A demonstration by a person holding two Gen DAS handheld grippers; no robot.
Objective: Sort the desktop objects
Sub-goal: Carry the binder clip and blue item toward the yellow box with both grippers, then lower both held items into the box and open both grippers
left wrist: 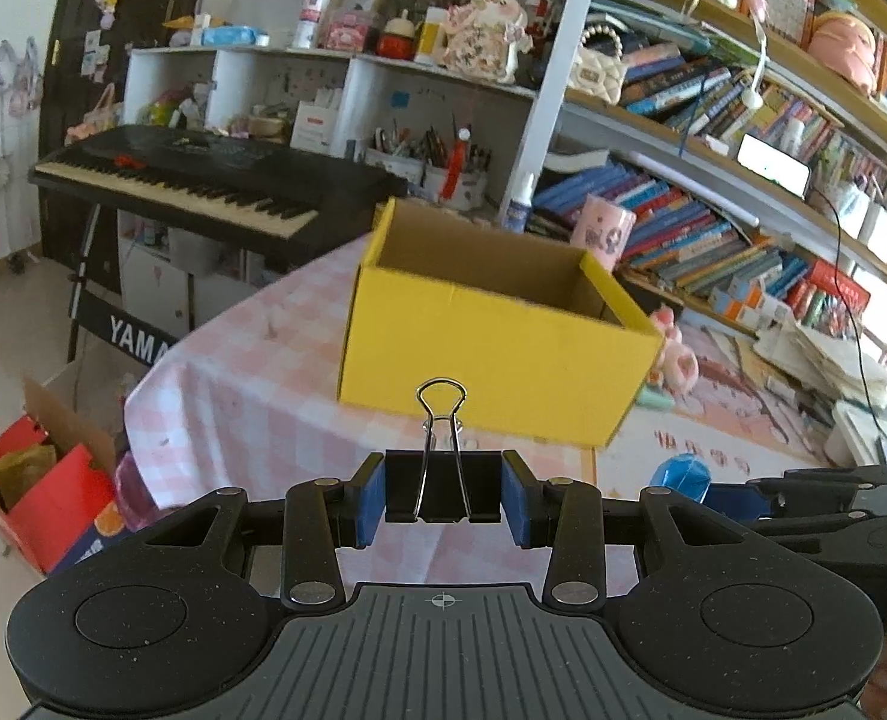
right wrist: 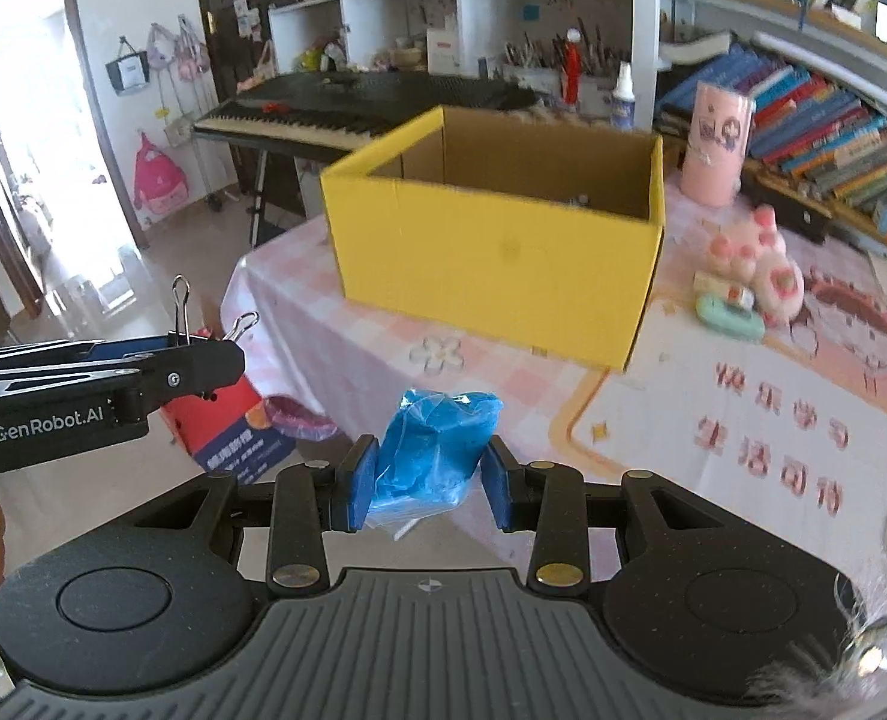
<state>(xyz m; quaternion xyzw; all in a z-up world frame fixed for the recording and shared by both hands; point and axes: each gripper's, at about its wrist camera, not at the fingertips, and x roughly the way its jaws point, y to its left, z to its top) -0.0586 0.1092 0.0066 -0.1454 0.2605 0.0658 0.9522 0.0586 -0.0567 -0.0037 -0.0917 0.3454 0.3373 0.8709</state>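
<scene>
My left gripper (left wrist: pixel 442 495) is shut on a black binder clip (left wrist: pixel 441 483) with silver wire handles, held in the air in front of the open yellow cardboard box (left wrist: pixel 491 354). My right gripper (right wrist: pixel 430 483) is shut on a crumpled blue plastic packet (right wrist: pixel 434 447), held above the table short of the yellow box (right wrist: pixel 497 276). The left gripper with the clip (right wrist: pixel 180 315) shows at the left of the right wrist view. The right gripper and blue packet (left wrist: pixel 680 477) show at the right of the left wrist view.
The table has a pink checked cloth (right wrist: pixel 335 336) and a printed mat (right wrist: pixel 743 438). Right of the box lie pink plush toys (right wrist: pixel 761 264), a mint green case (right wrist: pixel 730 315) and a pink cup (right wrist: pixel 716 144). A keyboard piano (left wrist: pixel 203 180), bookshelves (left wrist: pixel 713 228) and a red floor box (left wrist: pixel 53 498) surround the table.
</scene>
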